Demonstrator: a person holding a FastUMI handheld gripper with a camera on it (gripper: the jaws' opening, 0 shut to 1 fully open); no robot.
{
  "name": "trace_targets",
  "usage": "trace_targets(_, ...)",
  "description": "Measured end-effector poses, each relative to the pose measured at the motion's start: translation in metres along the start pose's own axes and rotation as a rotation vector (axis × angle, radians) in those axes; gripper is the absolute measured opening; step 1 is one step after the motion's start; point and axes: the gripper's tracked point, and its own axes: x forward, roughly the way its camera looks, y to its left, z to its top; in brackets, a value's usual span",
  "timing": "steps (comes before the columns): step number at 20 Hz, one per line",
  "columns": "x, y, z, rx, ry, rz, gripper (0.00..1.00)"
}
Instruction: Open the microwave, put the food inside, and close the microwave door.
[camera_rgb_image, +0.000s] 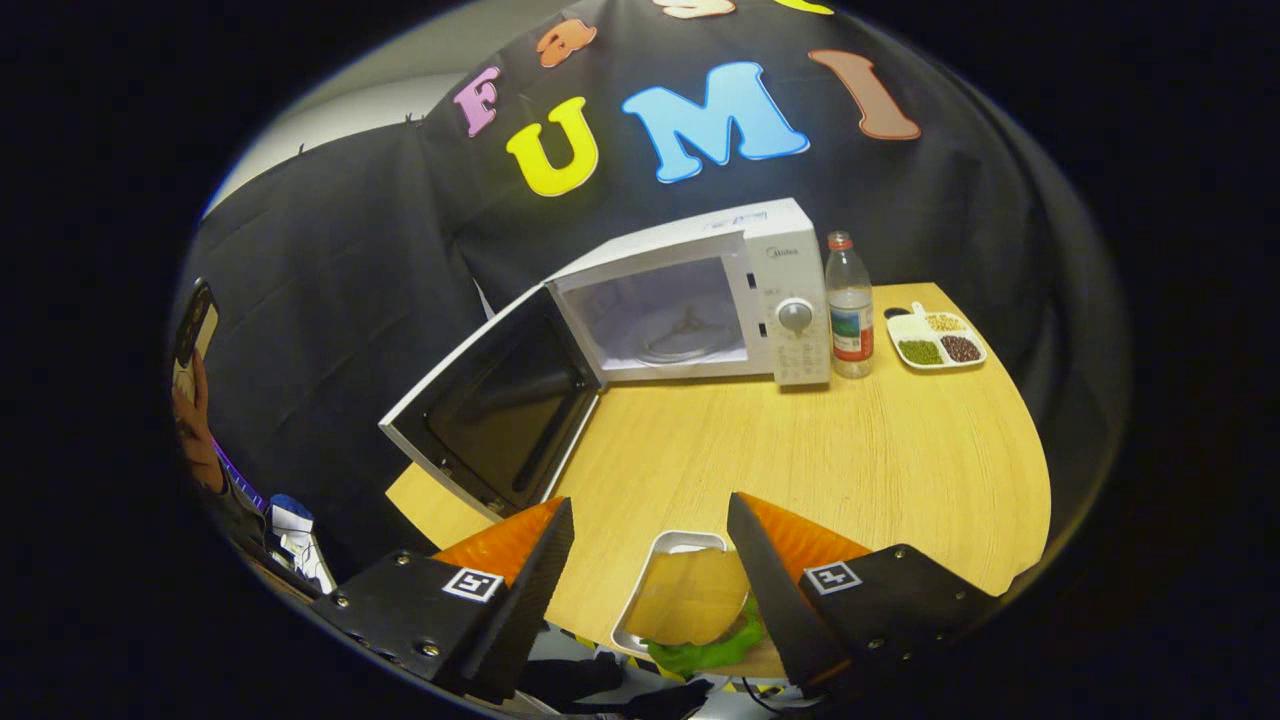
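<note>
Gripper (650, 520) held over the near edge of the wooden table (850, 470), its two dark fingers with orange backs spread wide, nothing pressed between them; released, grasping nothing; between the fingers and slightly below lies the food (690, 600), a flat tan round on a green leaf, sitting in a white tray (668, 545) at the table's near rim; right finger overlaps the tray's right side, so that edge is hidden, and the tray's near end is cut off (cannot tell whether either finger touches the tray); beyond the fingers, well apart, the white microwave (790, 270) stands at the far side of the table, its door (500, 400) swung fully open toward the left, dark inner face showing; cavity lit pale, glass turntable (685, 335) faint inside, detail hard to make out; control panel with one round knob (795, 315) on the right of the body; just beside the microwave's right side, a clear plastic bottle (850, 310) with red cap and label, upright; further right a white divided dish (937, 340) holding green, dark and pale grains in separate compartments; at far left, partly cut off, a person's hand (190, 410) holding up a phone (195, 325); small white-and-blue object (292, 525) beyond the left finger, unclear what it is
</note>
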Motion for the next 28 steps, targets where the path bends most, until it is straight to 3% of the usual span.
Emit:
trace_targets(8, 0.015, -0.04, -0.054, 0.12, 0.142, -0.025, 0.94)
trace_targets(13, 0.016, -0.043, -0.079, 0.276, 0.227, 0.031, 0.94)
trace_targets(15, 0.022, -0.038, -0.086, 0.314, 0.245, 0.039, 0.86)
trace_targets(16, 0.019, -0.036, -0.089, 0.323, 0.257, 0.048, 0.77)
trace_targets(18, 0.023, -0.036, -0.093, 0.329, 0.277, 0.043, 0.77)
trace_targets(19, 0.022, -0.038, -0.094, 0.331, 0.286, 0.033, 0.69)
trace_targets(20, 0.021, -0.035, -0.094, 0.35, 0.285, 0.039, 0.5)
trace_targets(22, 0.022, -0.034, -0.093, 0.386, 0.288, 0.037, 0.5)
trace_targets(23, 0.027, -0.034, -0.097, 0.414, 0.301, 0.032, 0.35)
trace_targets(28, 0.016, -0.022, -0.087, 0.442, 0.261, 0.002, 0.34)
